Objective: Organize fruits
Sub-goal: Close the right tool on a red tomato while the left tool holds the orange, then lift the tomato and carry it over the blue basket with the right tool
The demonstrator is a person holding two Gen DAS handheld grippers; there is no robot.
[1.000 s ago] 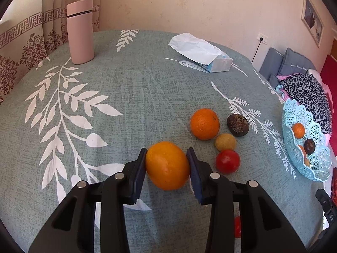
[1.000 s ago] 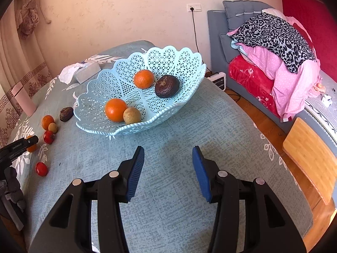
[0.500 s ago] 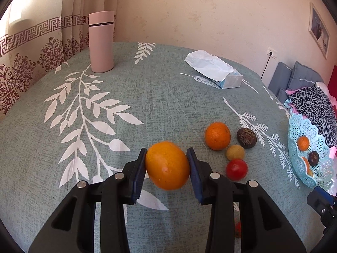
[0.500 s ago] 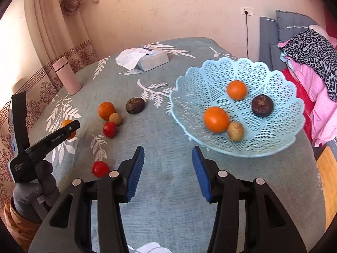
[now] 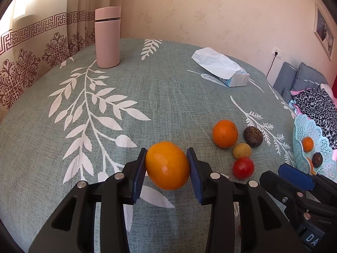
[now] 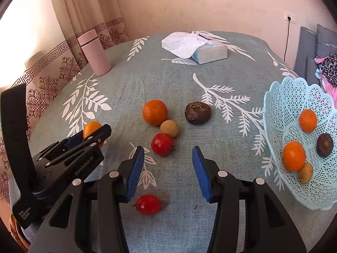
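while basket hugs table edge, open cloth spreads behind.

Matt woven tablecloth, glossy red tomato, perforated plastic basket, wrinkled dark fruit

- We are looking at a home, most likely a bedroom or lived-in sitting room.
- We see a table under a grey-green cloth printed with white leaf sprays, a household covering.
- A cream curtain with a brown key-pattern border and floral medallions hangs at the window behind it.
- On the cloth stand a pink thermos flask and an opened tissue pack, everyday domestic things.
- A pale blue lattice fruit basket sits at the table's edge.
- To the side we make out grey cushions with leopard-print and pink fabric heaped on them.
- A framed picture and a wall socket with a cord plugged in mark plain plastered walls.
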